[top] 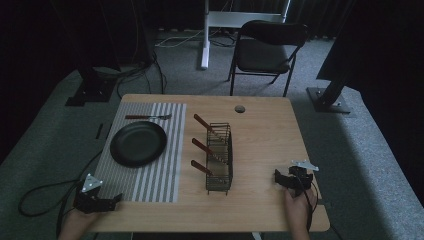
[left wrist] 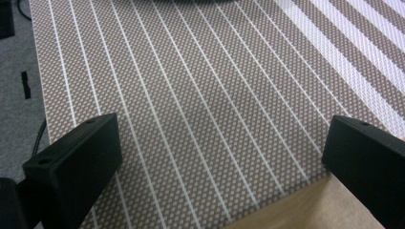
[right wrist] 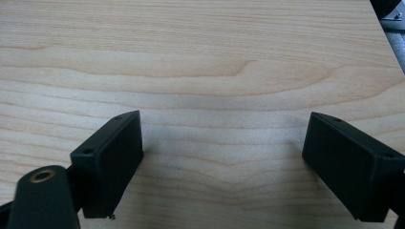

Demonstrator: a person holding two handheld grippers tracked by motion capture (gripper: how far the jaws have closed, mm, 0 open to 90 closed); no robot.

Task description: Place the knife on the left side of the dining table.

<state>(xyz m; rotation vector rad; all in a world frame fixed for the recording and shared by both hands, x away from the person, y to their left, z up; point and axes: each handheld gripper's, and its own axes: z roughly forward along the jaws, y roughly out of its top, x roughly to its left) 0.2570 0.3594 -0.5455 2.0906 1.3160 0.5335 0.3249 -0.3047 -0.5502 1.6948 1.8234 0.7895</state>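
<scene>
A wooden bench (top: 260,140) carries a striped placemat (top: 165,165) along its left side, running from the far edge almost to the near edge. On the placemat sits a dark round plate (top: 138,143), with nothing on it, and a fork (top: 148,117) with a reddish handle lies crosswise just beyond the plate, near the far edge of the mat.

Just right of the placemat, about mid-bench, stands a black wire basket (top: 220,159), long and narrow, its length running from near to far. Three utensils with reddish-brown handles (top: 201,145) stand in it, one toward each end and one in the middle; all three lean with their handles sticking up and out over the basket's left rim. What kind of utensils they are cannot be told, as their working ends are hidden in the wire.

The left hand-held gripper (top: 98,202) rests at the near left corner of the bench, over the placemat's near edge; in the left gripper view its jaws stand wide apart with only mat between them. The right hand-held gripper (top: 291,179) sits near the near right corner on bare wood, jaws likewise spread wide and holding nothing.

A small round grommet (top: 239,108) is set in the bench near the far edge.
</scene>
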